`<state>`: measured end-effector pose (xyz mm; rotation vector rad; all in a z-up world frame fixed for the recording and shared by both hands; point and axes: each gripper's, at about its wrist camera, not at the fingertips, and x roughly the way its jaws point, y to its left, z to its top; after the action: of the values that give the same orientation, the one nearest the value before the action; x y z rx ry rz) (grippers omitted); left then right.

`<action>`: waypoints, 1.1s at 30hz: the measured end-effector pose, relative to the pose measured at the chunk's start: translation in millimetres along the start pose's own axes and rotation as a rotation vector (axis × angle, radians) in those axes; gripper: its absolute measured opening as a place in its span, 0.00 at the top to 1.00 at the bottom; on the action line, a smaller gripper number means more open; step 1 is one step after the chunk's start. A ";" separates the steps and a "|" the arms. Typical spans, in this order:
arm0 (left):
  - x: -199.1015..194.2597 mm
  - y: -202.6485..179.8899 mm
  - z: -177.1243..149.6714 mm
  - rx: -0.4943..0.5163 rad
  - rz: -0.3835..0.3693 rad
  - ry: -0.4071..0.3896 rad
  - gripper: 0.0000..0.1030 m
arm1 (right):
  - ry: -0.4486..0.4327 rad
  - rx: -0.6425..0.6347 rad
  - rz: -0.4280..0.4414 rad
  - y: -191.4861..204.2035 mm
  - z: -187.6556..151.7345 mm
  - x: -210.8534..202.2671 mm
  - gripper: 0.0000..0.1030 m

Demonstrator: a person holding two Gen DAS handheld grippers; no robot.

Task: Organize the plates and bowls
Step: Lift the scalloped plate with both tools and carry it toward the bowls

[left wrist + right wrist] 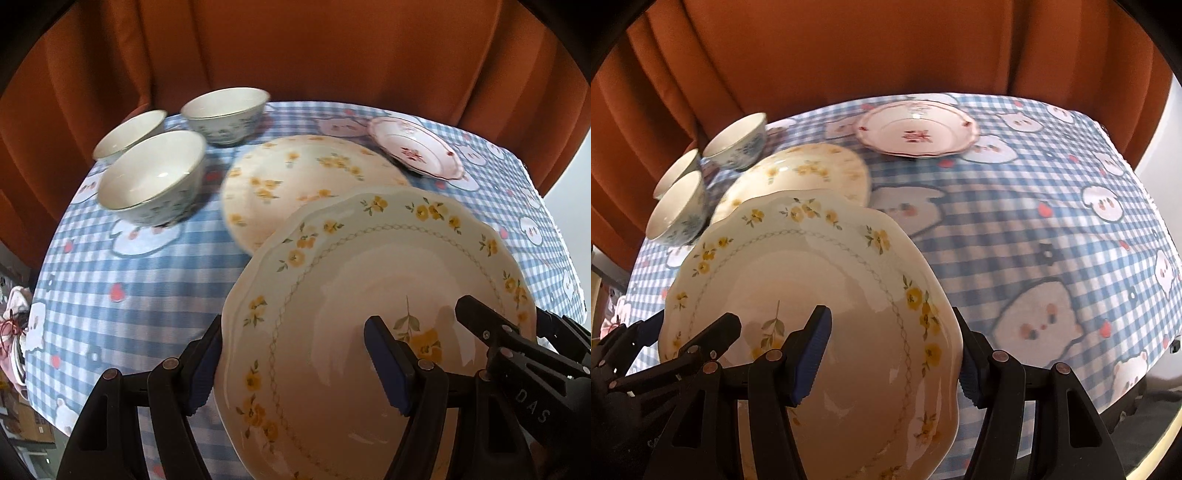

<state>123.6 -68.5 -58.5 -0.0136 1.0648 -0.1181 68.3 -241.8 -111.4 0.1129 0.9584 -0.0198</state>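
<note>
A scalloped cream plate with yellow flowers [369, 295] is held above the table by both grippers; it also shows in the right wrist view [812, 288]. My left gripper [299, 362] is shut on its left rim, one finger over and one under. My right gripper [894, 362] is shut on its right rim; it appears in the left wrist view [517, 343]. A second yellow-flowered plate [303, 177] lies on the table just beyond. Three white bowls with blue pattern [155, 177] stand at the back left. A pink-rimmed plate [916, 129] lies at the back.
The table has a blue checked cloth with cartoon figures [1052, 229]. An orange curtain [295, 48] hangs behind the table. The table's right edge [1167, 295] drops off nearby.
</note>
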 end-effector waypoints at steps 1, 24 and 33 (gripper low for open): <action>-0.5 5.8 -0.3 -0.002 0.000 -0.002 0.28 | 0.000 -0.004 0.001 7.5 -0.2 0.4 0.36; 15.0 154.5 -16.0 -0.082 0.038 0.075 0.28 | 0.102 -0.068 0.033 161.7 -19.2 43.3 0.36; 28.5 173.5 -20.6 -0.068 0.043 0.102 0.28 | 0.153 -0.078 0.030 190.8 -23.9 65.2 0.36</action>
<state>134.9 101.9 -105.2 -0.0461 1.1695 -0.0443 99.1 -47.5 -161.6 0.0578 1.1093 0.0546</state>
